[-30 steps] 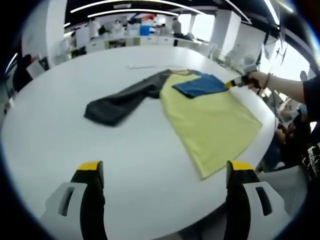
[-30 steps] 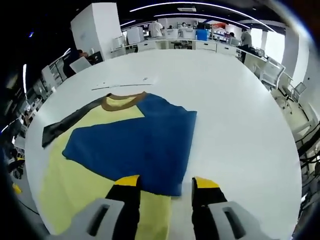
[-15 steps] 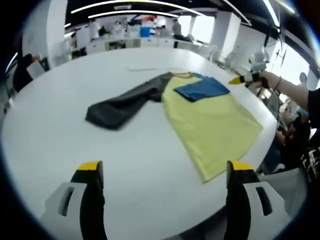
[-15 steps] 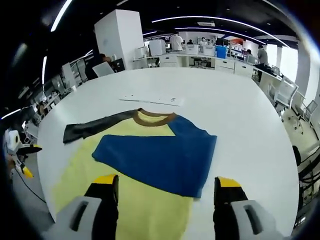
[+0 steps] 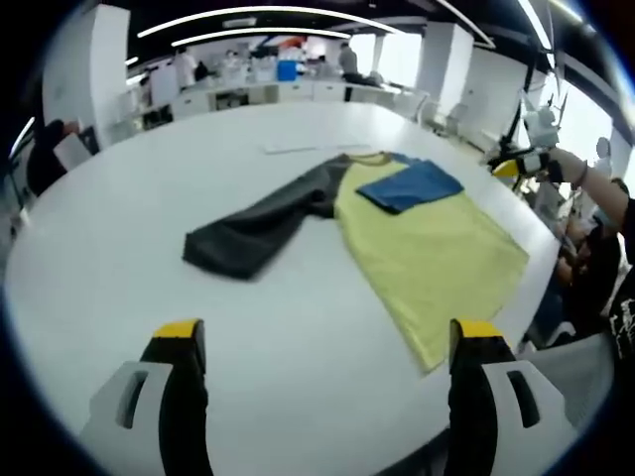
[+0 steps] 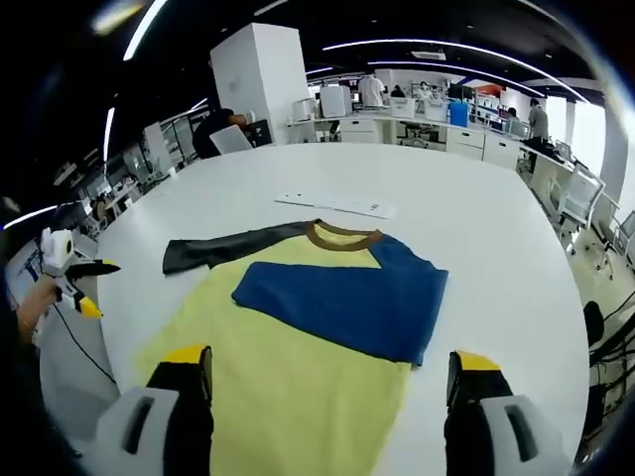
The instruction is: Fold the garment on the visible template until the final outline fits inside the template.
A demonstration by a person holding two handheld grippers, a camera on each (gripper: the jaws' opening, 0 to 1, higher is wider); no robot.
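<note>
Right hand-held gripper (image 6: pixel 327 372) wide open, above yellow garment (image 6: pixel 298 367) hem.

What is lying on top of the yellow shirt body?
The blue sleeve lies folded across the yellow shirt body, below the collar. Whatever it covers cannot be seen.

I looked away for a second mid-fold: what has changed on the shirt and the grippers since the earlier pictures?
The right gripper let go of the folded-over blue sleeve, opened wide and drew back from the yellow shirt. The blue sleeve stays folded across the chest, the dark grey sleeve stays spread on the white table, and the left gripper stays open.
</note>
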